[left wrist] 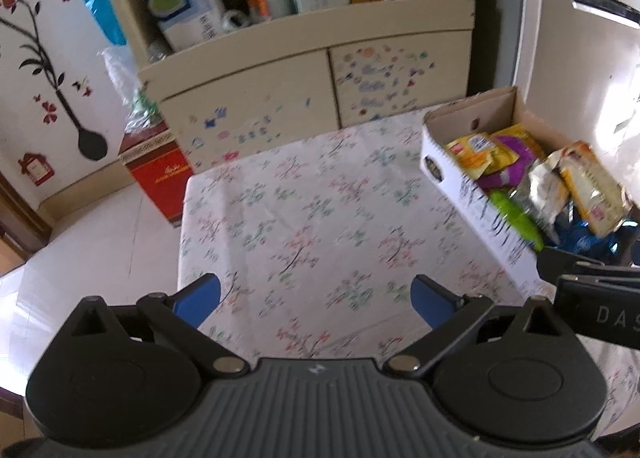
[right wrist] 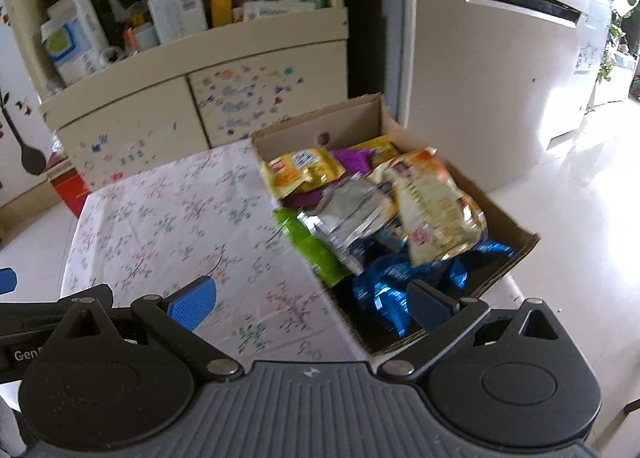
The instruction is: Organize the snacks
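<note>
Right wrist: snack box (right wrist: pixel 508 213) just ahead of released right tool (right wrist: pixel 312 304).

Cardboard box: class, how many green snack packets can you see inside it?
1: the green packet lies against the cardboard box wall nearest the tablecloth. Others may hide underneath.

A table (left wrist: pixel 320 217) covered with a white cloth printed in small floral sprigs carries a single open cardboard box (left wrist: pixel 460 173) along its right edge. Snack packets fill the box, piled above its rim. The rest of the cloth (right wrist: pixel 180 225) lies flat, showing faint fold creases.
</note>
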The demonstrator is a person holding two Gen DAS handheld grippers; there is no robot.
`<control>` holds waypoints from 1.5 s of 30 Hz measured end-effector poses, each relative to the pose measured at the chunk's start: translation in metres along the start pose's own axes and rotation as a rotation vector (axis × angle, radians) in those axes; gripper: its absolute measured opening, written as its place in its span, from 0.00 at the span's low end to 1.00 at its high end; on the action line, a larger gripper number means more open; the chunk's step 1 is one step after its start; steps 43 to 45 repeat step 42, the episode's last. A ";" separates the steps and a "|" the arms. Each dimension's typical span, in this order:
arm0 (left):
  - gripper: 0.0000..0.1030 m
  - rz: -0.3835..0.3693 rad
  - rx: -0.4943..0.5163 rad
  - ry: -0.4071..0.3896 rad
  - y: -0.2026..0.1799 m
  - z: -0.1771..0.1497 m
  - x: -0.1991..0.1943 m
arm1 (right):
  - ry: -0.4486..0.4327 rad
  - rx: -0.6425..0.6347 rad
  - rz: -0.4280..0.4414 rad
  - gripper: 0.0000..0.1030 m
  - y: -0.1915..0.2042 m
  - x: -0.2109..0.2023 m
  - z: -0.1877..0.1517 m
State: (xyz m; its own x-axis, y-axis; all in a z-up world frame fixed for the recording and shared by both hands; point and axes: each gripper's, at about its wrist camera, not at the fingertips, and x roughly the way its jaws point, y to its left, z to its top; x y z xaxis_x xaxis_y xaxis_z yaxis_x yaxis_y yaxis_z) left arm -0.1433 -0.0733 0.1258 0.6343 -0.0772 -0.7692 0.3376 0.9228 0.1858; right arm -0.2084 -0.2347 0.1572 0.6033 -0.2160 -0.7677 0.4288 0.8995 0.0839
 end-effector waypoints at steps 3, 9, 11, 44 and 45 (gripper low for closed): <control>0.98 0.003 -0.015 0.023 0.011 -0.009 0.007 | 0.015 0.001 0.005 1.00 0.010 0.005 -0.008; 0.99 0.007 -0.012 0.059 0.026 -0.025 0.024 | 0.071 0.000 0.018 1.00 0.024 0.024 -0.022; 0.99 -0.002 -0.016 0.073 0.031 -0.030 0.031 | 0.092 -0.003 0.012 1.00 0.027 0.032 -0.026; 0.99 -0.025 -0.173 0.079 0.091 -0.058 0.077 | -0.127 -0.193 0.037 1.00 0.098 0.117 -0.093; 0.99 -0.025 -0.173 0.079 0.091 -0.058 0.077 | -0.127 -0.193 0.037 1.00 0.098 0.117 -0.093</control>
